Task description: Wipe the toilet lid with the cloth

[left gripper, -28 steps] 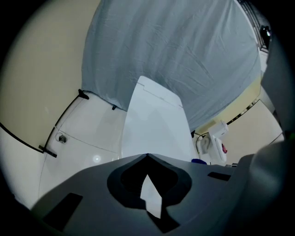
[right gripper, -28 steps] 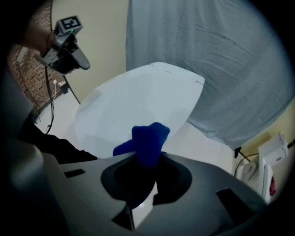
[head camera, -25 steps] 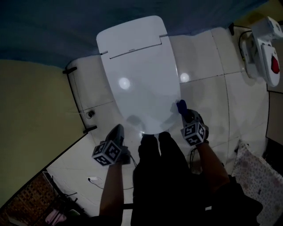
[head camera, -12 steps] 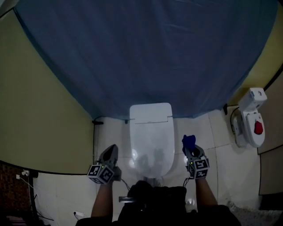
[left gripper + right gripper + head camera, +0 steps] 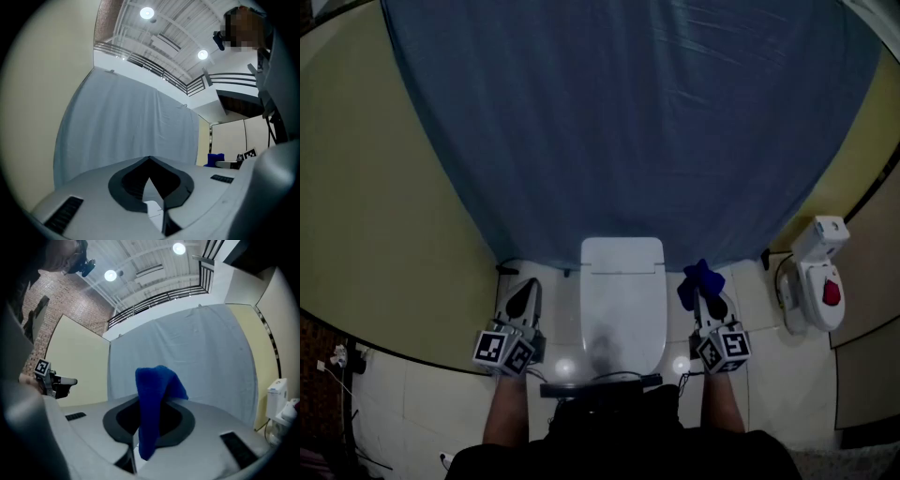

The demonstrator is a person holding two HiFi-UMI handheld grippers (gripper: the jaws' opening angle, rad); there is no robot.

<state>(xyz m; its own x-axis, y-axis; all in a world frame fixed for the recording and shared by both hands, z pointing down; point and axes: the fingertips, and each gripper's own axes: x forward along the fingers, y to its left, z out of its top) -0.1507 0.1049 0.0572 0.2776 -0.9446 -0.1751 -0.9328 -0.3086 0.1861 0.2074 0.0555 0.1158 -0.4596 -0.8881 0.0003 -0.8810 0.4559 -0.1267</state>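
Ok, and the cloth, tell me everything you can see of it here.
The cloth is deep blue and fuzzy, and looks like microfibre or terry. It is bunched and pinched between the jaws of the right tool, standing up out of them with its top folded over. In the head view it sits right of the white toilet lid, apart from it.
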